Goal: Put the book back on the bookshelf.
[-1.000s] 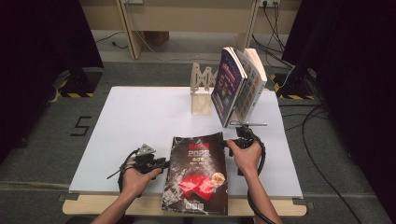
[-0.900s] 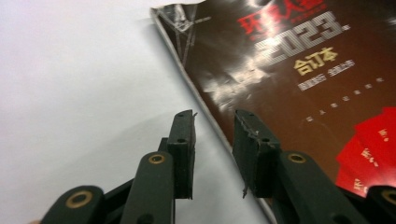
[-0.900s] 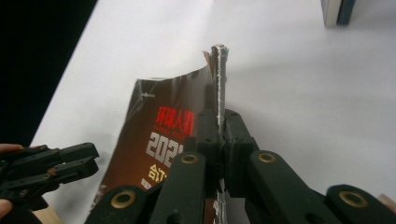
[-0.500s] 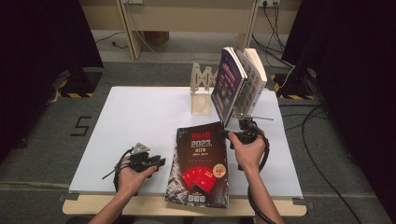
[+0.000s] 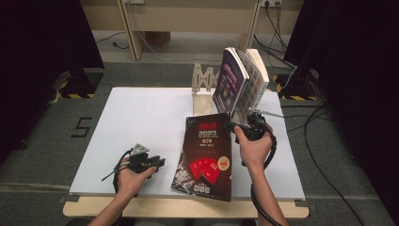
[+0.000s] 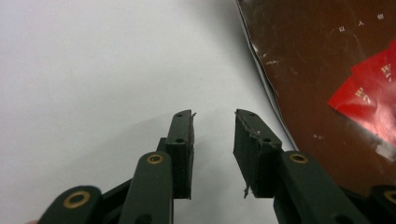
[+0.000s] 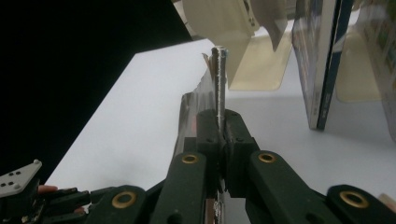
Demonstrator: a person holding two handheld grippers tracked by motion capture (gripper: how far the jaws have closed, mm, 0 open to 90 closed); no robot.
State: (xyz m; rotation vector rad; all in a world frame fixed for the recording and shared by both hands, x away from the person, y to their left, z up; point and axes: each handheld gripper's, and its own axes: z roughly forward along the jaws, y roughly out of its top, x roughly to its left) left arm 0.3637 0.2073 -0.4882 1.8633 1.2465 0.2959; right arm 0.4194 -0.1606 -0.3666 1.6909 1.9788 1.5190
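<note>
Your right gripper has its fingers clenched on the dark magazine's far right edge, lifting it off the bench; the pinch is edge-on, probably the whole magazine. Your left gripper rests released, fingers empty, just beside the magazine.

The dark magazine — glossy, red cards on its cover — tilts with its far edge raised off the white table.

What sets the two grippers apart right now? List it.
The left gripper has open jaws with nothing between them; the right gripper is shut on the dark book's edge. In the high view the left rests low near the table's front; the right lifts the book's far end. Both have black jaws.
</note>
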